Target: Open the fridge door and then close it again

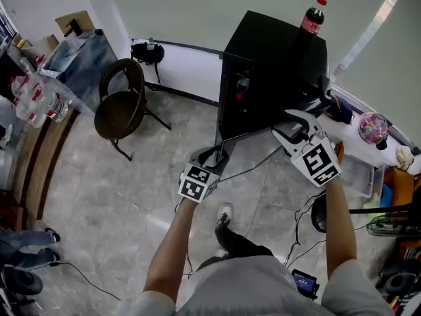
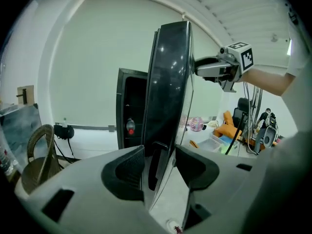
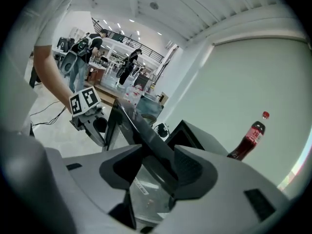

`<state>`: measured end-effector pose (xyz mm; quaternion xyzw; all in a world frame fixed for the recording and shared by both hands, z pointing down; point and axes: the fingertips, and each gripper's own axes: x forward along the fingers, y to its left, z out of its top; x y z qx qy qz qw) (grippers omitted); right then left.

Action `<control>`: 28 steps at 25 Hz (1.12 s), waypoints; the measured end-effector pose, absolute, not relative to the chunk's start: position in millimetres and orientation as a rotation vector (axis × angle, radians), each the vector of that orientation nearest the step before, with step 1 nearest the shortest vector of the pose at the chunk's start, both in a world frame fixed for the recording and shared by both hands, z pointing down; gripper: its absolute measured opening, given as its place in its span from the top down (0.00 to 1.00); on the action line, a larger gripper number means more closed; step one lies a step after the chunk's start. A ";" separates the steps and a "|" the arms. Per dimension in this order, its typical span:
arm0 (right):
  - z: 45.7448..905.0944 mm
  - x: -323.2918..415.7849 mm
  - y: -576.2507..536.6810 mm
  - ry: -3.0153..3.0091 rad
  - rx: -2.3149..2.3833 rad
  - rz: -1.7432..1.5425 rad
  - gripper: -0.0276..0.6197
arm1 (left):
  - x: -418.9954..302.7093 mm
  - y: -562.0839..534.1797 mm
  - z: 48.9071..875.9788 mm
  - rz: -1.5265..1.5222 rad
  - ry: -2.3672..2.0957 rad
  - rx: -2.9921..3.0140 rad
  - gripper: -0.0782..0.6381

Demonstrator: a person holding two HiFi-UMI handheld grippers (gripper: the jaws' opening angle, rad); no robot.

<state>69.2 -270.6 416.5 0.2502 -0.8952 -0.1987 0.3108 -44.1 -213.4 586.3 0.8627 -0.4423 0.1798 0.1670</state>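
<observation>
At far left in the head view, water bottles [image 1: 36,97] crowd a table [image 1: 82,61], and a round chair [image 1: 122,104] stands beside it on the grey floor [image 1: 99,203]. Right of the chair, the left gripper [image 1: 209,160] reaches low to the free edge of the door [image 2: 168,82]. Its own view shows that edge standing upright between the spread jaws. The pads sit close on either side, with a thin pale strip showing at the left pad, so this claw is released rather than clenched on the door. A shoe [image 1: 225,212] rests on the floor just below it.

The fridge [image 1: 263,51], a black box against the pale wall, stands open. The door is swung well out toward the person, and a small red-topped item [image 2: 130,126] shows inside. A cola bottle [image 1: 313,17] stands upright on top.

Further right, the right gripper [image 1: 283,124] is at the door's top edge. The dark slab runs between its jaws and lies nearer the right pad, and the claw is loose, gripping nothing. A pink ball [image 1: 373,127] lies at far right.
</observation>
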 end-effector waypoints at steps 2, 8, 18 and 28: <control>418.1 64.1 -280.3 -2.367 0.643 -0.520 0.65 | -50.1 -226.4 585.4 0.524 -1.253 2.457 0.62; 419.8 47.2 -299.3 -2.304 0.581 -0.596 0.65 | -66.1 -257.0 585.9 0.532 -1.206 2.473 0.62; 424.1 32.9 -321.1 -2.218 0.677 -0.598 0.70 | -82.5 -292.6 588.3 0.534 -1.137 2.481 0.64; 423.3 27.3 -352.8 -2.148 0.868 -0.510 0.70 | -90.9 -338.7 589.1 0.586 -0.979 2.532 0.64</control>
